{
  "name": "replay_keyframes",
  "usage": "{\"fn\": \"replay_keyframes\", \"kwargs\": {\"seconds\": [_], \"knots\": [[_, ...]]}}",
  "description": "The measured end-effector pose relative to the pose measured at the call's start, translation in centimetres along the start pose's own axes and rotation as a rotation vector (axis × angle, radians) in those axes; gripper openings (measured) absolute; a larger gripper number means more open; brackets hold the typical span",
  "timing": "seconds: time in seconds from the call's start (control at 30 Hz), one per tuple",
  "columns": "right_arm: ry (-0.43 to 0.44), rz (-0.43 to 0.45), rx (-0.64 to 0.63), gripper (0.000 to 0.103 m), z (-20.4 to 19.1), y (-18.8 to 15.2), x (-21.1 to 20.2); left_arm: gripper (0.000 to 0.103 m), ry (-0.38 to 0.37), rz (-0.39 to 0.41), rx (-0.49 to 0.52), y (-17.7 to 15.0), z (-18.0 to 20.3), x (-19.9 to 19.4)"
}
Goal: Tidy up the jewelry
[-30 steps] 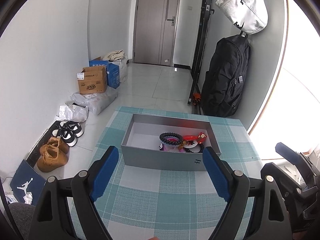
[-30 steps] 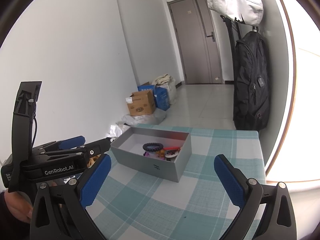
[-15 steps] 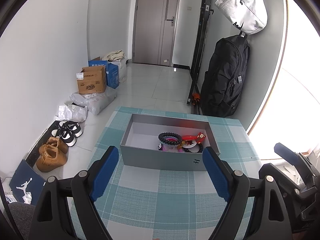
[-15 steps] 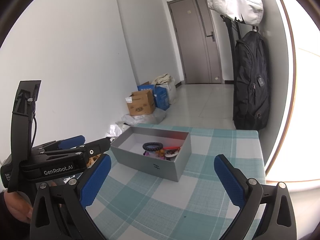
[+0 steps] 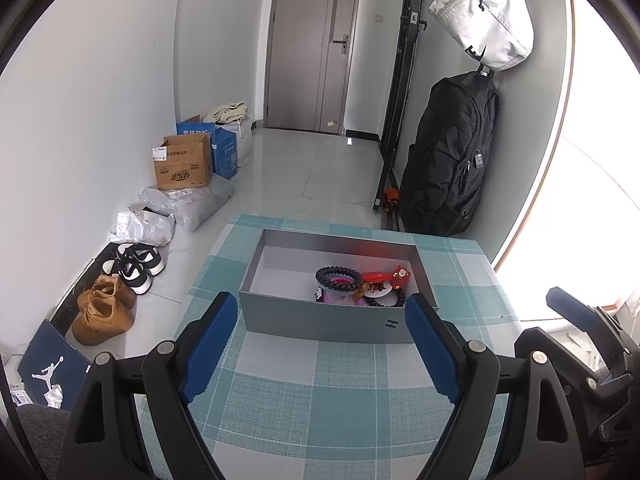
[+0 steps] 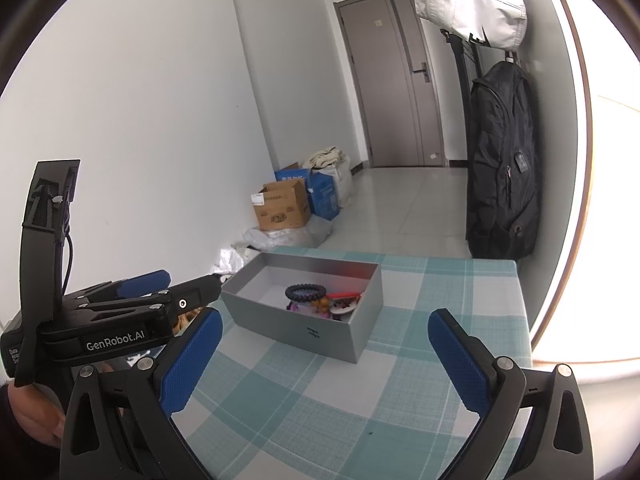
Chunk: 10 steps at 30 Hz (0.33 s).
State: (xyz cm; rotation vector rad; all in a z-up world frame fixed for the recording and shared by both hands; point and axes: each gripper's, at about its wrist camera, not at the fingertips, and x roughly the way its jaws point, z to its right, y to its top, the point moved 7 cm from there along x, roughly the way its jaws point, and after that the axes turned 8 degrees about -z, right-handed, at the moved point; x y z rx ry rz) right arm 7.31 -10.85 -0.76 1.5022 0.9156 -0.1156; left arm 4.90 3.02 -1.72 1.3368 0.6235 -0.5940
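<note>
No change recorded
Between the earlier views and now, nothing is seen to have been moved — the grey box [image 5: 332, 322] and its jewelry [image 5: 360, 286] included — on the table [image 5: 320, 400].

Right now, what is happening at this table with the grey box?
A person holds a two-finger gripper in each hand over a table with a checked cloth. Both the left gripper and the right gripper are open and hold nothing. They point toward an open grey box on the cloth. Inside it, at one end, lies a small pile of accessories: a black spiral hair tie on top, with red and pink pieces beside it. Nothing has been taken out yet.
</note>
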Motion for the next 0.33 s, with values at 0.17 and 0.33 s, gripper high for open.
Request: {"fn": "replay_keyframes", "kwargs": {"seconds": [0.17, 0.33], "knots": [[0.002, 0.002, 0.005, 0.103, 0.01, -0.15, -0.11, 0.083, -0.010, 0.008, -0.001, 0.09, 0.01, -0.07], [0.002, 0.000, 0.009, 0.103, -0.02, -0.25, -0.11, 0.083, -0.010, 0.033, 0.038, 0.14, 0.83, -0.41]]}}
